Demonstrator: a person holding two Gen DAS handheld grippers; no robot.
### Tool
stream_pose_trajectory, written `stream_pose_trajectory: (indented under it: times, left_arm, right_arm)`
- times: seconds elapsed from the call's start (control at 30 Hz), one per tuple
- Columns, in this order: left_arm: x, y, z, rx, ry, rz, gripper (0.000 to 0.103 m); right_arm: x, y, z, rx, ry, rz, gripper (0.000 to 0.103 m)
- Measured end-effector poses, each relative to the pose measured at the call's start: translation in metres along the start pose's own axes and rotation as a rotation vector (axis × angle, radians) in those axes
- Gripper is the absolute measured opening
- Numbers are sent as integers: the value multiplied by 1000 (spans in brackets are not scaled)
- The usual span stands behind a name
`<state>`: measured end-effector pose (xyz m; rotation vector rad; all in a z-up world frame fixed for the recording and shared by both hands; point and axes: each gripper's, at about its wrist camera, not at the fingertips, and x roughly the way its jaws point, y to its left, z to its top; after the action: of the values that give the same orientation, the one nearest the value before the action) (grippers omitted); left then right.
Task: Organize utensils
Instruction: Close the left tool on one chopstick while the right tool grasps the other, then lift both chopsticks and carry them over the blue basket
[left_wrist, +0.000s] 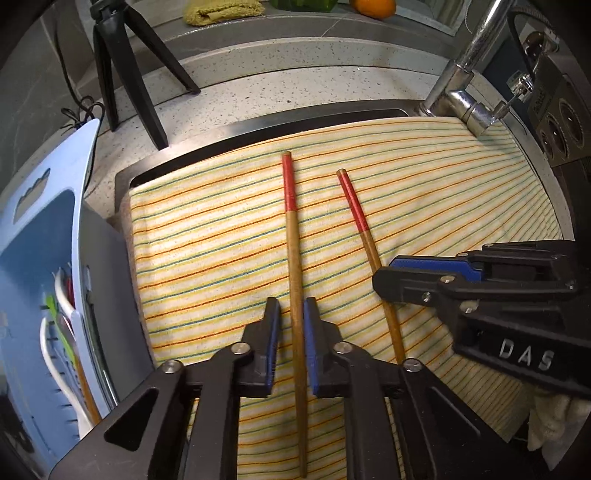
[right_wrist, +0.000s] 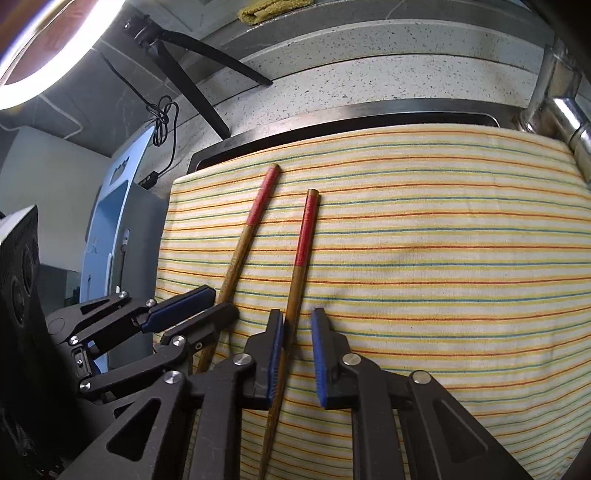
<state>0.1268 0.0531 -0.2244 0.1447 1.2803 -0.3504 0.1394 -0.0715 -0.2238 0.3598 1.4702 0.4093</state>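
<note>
Far to the left of the left gripper stands a pale blue utensil drainer, holding white-handled utensils that are too blurred to name. Beyond it, on the speckled counter, stands a black tripod.

The left gripper points steeply down at a striped cloth laid over the steel sink. Its jaws are drawn in to a narrow slot about the left chopstick. The right-hand blue pad bears on the wooden shaft, and only a thin strip of cloth shows at the other pad. The chopstick's red end lies ahead of the fingertips, and its taper runs back beneath the gripper body.

Just right of that gripper lies the right chopstick, red end also away, angled slightly outward and apart from its mate.

The right gripper is closed in likewise on the right chopstick at mid-shaft. Its left-hand pad lies against the wood, with a sliver of cloth at the other pad.

Ahead and right of both grippers, a chrome faucet stands at the sink's far corner.
</note>
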Motion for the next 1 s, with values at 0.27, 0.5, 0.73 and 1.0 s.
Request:
stream_pose_trajectory:
  times: [0.27, 0.5, 0.73, 1.0]
  left_arm:
    - [-11, 8, -25, -72, -8, -79, 6]
    - [-11, 6, -30, -83, -8, -68, 6]
    - [-9, 3, -27, -82, -1, -42, 7]
    - [-9, 6, -29, -90, -34, -60, 6]
  right_arm:
    - [-18, -26, -16, 91, -34, 76, 0]
    - [-17, -19, -13, 63, -9, 119, 4]
    - [2, 6, -5, -16, 42, 13, 22]
    - [9, 13, 2, -54, 15, -42, 7]
